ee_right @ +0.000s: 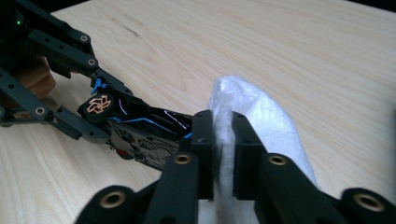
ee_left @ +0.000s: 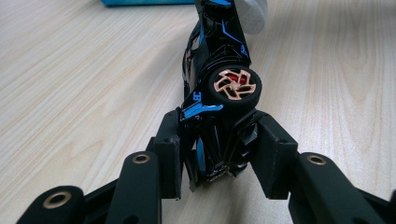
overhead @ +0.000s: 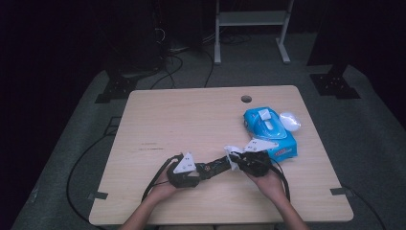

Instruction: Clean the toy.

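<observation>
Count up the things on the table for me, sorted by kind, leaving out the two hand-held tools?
Toy car: 1
White wipe: 1
Blue wipes pack: 1
White cap-like piece beside the pack: 1
Total: 4

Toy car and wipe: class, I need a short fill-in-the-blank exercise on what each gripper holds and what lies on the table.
1. The left gripper is clamped on a black and blue toy ____.
2. The right gripper pinches a white ____ between its pads.
3. The blue pack of wipes lies on the ____ side of the wooden table in the high view.
4. The toy's wheel has ____-coloured spokes.

Missing words: car; wipe; right; copper
</observation>
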